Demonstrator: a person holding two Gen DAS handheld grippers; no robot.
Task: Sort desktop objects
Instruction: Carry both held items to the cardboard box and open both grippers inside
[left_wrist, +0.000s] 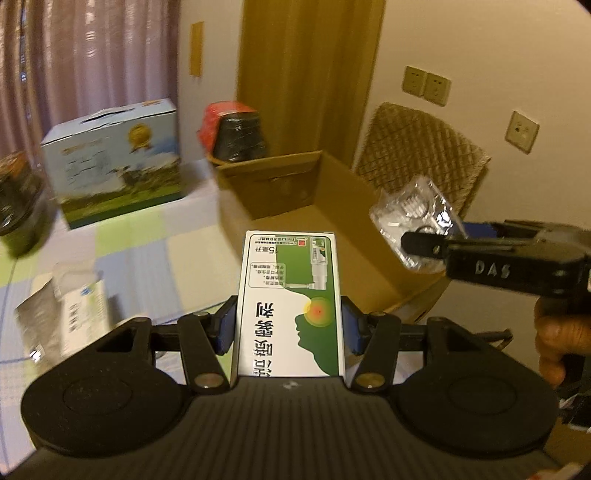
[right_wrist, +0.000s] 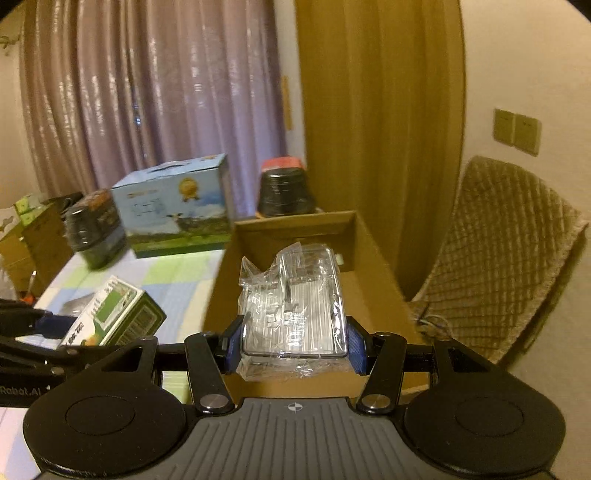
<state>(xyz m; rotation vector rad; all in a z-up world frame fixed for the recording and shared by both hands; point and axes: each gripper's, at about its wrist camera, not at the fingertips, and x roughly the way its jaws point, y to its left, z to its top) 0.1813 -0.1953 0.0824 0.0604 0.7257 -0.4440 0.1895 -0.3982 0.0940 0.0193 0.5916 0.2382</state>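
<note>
Now mid-carry: left fingers (left_wrist: 290, 325) clamped on the medicine box (left_wrist: 290, 295), right fingers (right_wrist: 295, 345) clamped on the wrapped clear case (right_wrist: 295, 299). Both hang at the carton (left_wrist: 332, 229), at 12 o'clock. Next, I judge: lower inside, release. Carton walls could snag; the milk box (left_wrist: 114, 166) at 10 o'clock stands clear.

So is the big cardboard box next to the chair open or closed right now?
Open. The cardboard box has its top flaps standing up, and its bare brown floor and inner walls show in both wrist views. Almost nothing shows inside.
</note>
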